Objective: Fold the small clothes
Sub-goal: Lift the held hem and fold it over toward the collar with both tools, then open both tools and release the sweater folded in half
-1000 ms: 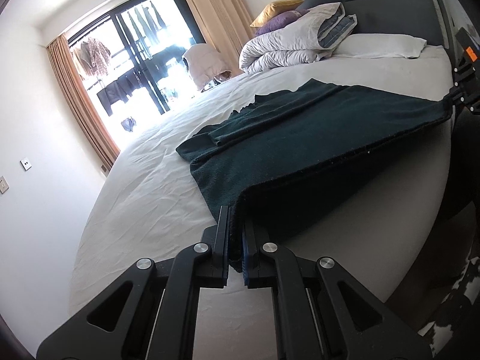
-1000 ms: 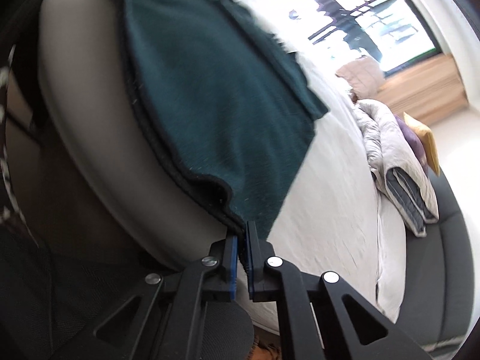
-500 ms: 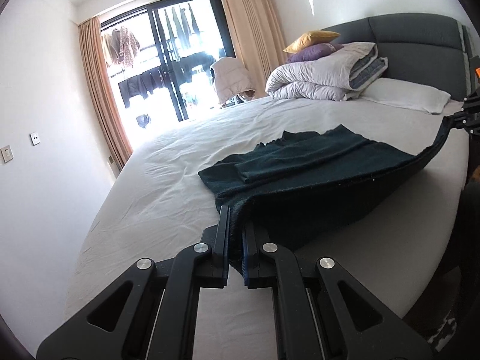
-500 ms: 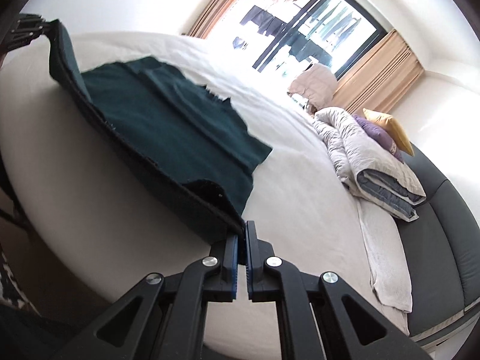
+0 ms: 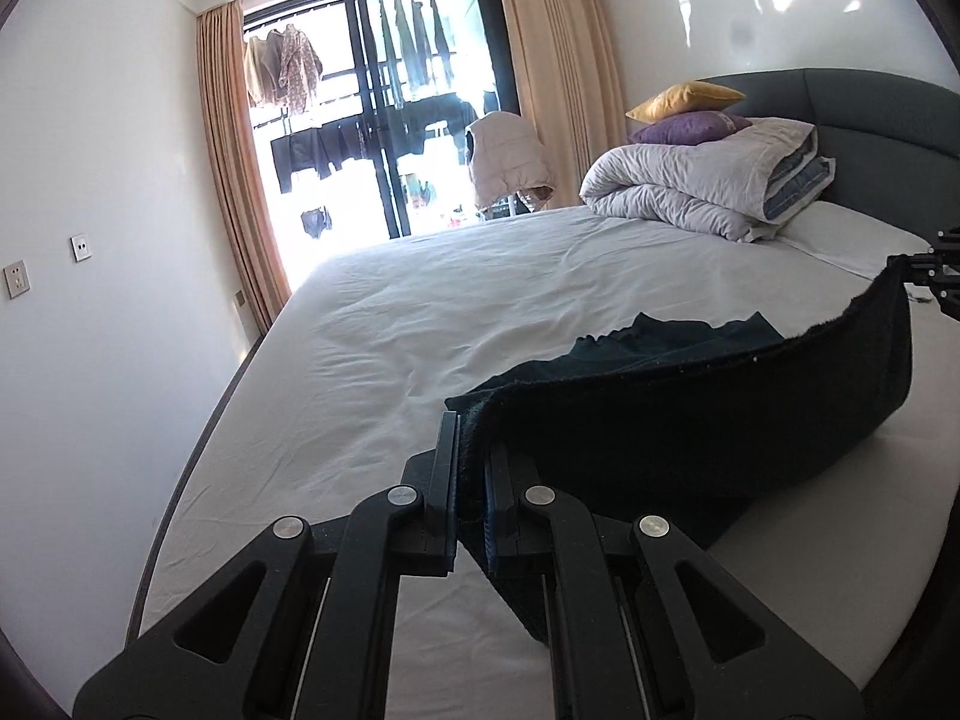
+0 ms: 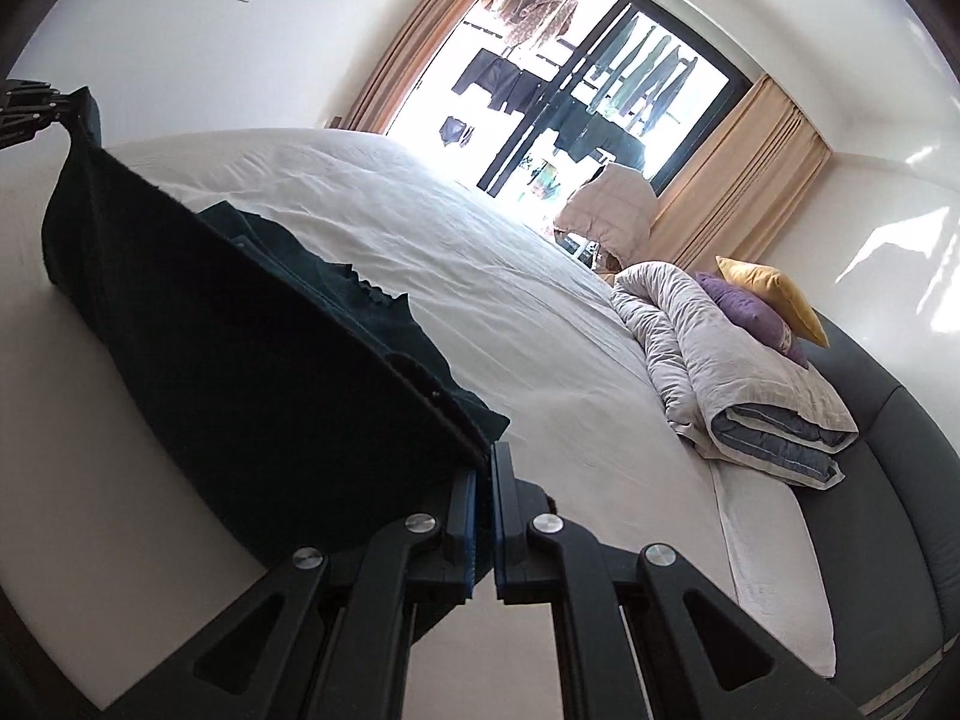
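Nearest, the left tool [image 5: 470,474] and the right tool [image 6: 485,507] each pinch one end of the dark green garment's [image 5: 690,420] near hem, lifting it off the bed [image 5: 420,324] by its near edge. The far half lies flat, sleeve seemingly tucked in; the fold-over looks half done.
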